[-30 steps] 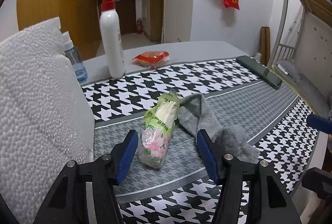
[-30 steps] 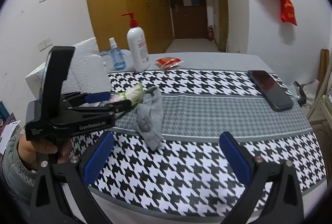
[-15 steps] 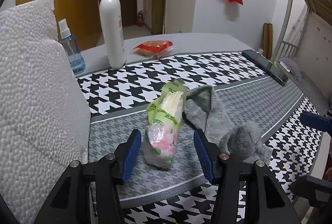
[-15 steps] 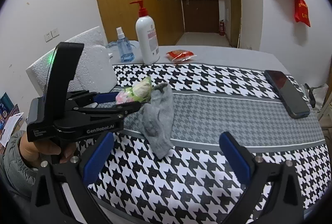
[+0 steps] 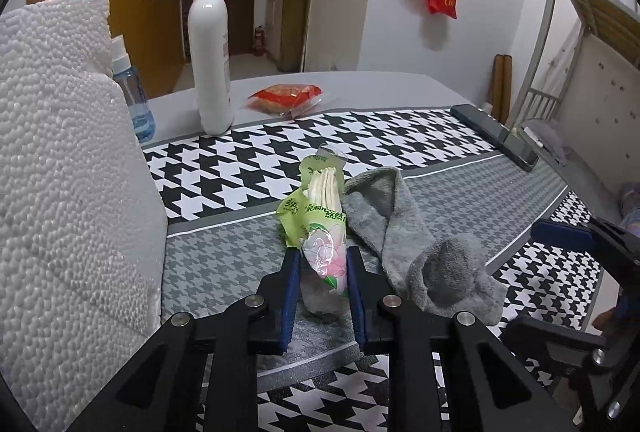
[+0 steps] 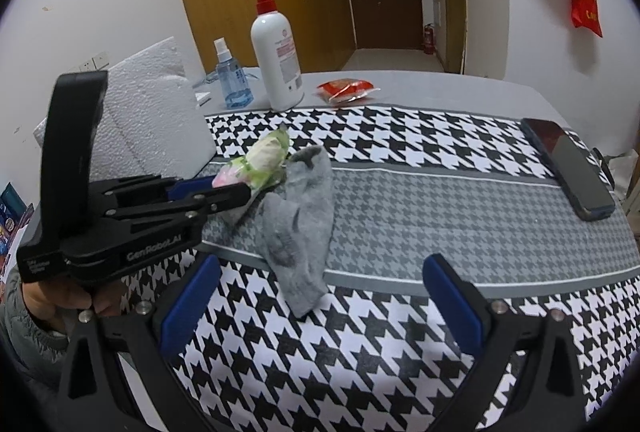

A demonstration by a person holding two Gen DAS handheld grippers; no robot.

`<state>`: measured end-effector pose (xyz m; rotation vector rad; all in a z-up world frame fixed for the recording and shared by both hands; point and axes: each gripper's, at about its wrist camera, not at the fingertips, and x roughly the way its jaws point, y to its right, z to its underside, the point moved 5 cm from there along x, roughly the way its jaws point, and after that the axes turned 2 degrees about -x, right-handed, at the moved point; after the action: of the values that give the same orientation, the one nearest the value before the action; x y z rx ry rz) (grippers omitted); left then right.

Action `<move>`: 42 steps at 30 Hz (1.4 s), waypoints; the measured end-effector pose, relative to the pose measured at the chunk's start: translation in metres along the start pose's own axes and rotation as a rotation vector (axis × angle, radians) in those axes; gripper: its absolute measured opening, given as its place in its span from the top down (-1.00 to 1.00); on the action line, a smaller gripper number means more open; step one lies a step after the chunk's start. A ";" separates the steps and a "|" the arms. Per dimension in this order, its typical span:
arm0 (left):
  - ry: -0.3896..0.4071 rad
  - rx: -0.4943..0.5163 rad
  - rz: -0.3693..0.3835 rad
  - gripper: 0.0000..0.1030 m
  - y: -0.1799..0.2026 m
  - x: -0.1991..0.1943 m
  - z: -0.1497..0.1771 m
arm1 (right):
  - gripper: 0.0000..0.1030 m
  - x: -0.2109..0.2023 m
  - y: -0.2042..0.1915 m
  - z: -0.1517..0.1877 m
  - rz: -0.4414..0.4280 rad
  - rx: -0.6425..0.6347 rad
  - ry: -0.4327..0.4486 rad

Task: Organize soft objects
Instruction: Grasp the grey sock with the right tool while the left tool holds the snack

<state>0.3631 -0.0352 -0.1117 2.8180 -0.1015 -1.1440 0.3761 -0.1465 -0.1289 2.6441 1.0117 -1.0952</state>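
Left gripper (image 5: 322,284) jaws closing, now pinching near end of green tissue pack (image 5: 320,232); a second ago wide apart on either side of it. Pack on grey band of houndstooth cloth (image 5: 224,264), touching grey sock (image 5: 416,252) on its right. Grasp looks nearly done, lift likely next. Right gripper (image 6: 320,304) spread wide, empty, hovering near sock toe (image 6: 304,296). Foam block (image 5: 60,172) at left, unused.
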 end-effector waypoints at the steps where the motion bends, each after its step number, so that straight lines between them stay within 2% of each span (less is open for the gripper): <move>1: 0.009 0.001 0.001 0.53 0.000 -0.002 0.000 | -0.99 0.001 -0.001 -0.001 0.006 -0.001 0.002; 12: 0.035 0.024 0.001 0.53 0.002 -0.009 0.001 | -0.96 0.011 -0.009 -0.009 0.026 -0.043 -0.015; 16: 0.040 0.018 0.000 0.53 0.000 -0.011 0.001 | -0.76 0.019 -0.010 -0.009 0.031 -0.051 -0.037; 19: 0.042 0.020 0.003 0.53 0.001 -0.011 0.001 | -0.48 0.026 -0.010 -0.006 0.035 -0.057 -0.062; 22: 0.045 0.022 0.006 0.53 0.001 -0.012 0.001 | -0.30 0.033 -0.011 -0.004 0.030 -0.060 -0.085; 27: 0.054 0.030 0.006 0.53 0.003 -0.015 0.001 | -0.26 0.038 -0.013 -0.004 0.034 -0.062 -0.096; 31: 0.060 0.043 0.008 0.53 0.006 -0.016 0.001 | 0.09 0.040 -0.012 -0.004 0.046 -0.055 -0.097; 34: 0.054 0.037 0.011 0.53 0.005 -0.014 0.001 | 0.17 0.041 -0.013 -0.004 0.046 -0.059 -0.097; 38: 0.059 0.027 0.017 0.53 0.004 -0.014 0.000 | 0.53 0.045 -0.016 -0.003 0.043 -0.069 -0.107; 42: 0.067 0.024 0.022 0.53 0.003 -0.016 -0.001 | 0.59 0.045 -0.016 -0.001 0.043 -0.072 -0.108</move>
<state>0.3520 -0.0370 -0.0997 2.8651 -0.1418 -1.0498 0.3900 -0.1093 -0.1552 2.5089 0.9500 -1.1559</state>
